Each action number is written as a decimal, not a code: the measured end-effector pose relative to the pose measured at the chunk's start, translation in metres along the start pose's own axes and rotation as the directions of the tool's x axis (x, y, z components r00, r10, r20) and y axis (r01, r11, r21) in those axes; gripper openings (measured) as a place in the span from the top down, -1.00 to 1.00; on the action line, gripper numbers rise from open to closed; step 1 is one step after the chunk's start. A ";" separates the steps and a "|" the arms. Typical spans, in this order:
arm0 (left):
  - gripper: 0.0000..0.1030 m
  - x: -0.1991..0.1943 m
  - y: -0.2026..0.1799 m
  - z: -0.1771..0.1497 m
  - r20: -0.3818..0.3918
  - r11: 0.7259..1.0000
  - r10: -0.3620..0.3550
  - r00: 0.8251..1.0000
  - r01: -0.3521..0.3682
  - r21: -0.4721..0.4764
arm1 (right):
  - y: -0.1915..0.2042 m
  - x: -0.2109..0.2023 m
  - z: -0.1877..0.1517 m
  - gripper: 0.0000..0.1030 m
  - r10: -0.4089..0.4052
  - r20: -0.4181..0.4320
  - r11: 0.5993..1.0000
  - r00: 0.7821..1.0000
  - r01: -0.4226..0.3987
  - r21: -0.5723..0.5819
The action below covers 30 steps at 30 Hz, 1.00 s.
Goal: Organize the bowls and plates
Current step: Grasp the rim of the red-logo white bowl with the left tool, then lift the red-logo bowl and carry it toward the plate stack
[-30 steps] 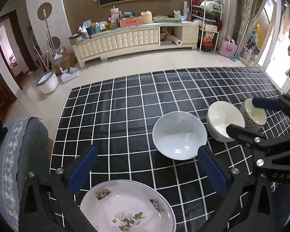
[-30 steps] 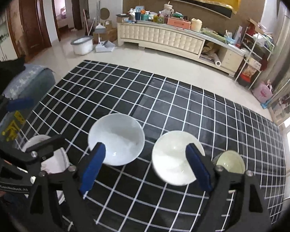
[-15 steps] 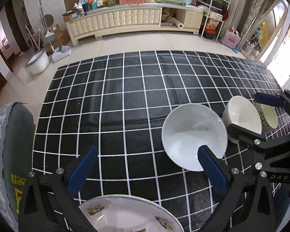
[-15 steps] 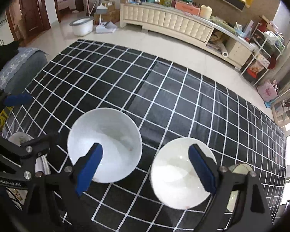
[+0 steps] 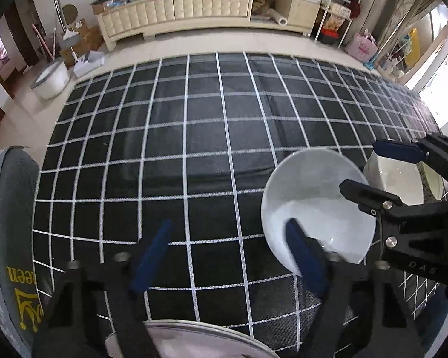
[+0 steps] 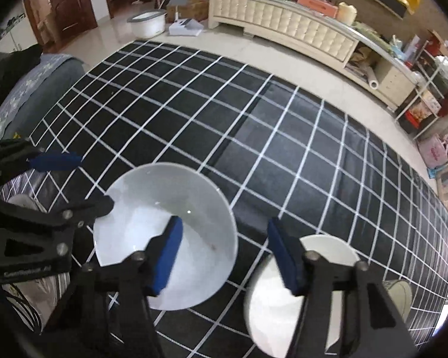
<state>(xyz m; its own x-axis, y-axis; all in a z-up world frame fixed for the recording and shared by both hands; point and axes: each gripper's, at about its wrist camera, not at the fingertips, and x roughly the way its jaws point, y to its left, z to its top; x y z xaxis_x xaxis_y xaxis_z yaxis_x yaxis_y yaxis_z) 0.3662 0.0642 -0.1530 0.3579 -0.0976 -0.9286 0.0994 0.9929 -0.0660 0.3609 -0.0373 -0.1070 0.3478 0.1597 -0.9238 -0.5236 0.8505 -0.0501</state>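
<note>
Both tongs half-closed, empty

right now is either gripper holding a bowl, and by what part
Neither. The left gripper and right gripper have just been closing partway, with only tablecloth between their fingers.

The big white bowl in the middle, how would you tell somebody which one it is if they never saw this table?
Find the black tablecloth with white grid lines, then the row of dishes along its near edge. The wide, plain white ceramic bowl sits between a flatter plate and a smaller white bowl. It is the widest bowl there, with no pattern.
</note>
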 end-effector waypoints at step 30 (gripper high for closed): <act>0.78 0.004 -0.036 -0.017 -0.046 0.999 -0.043 0.998 0.044 0.030 | -0.002 -0.002 -0.021 0.71 0.025 -0.021 0.991 0.999 -0.022 0.130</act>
<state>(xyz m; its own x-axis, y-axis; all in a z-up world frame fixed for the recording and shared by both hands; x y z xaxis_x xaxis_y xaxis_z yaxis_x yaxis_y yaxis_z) 0.3478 0.0291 -0.1609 0.3100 -0.1369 -0.9408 0.1434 0.9850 -0.0961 0.3451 -0.0503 -0.1134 0.3179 0.1701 -0.9327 -0.4254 0.9048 0.0201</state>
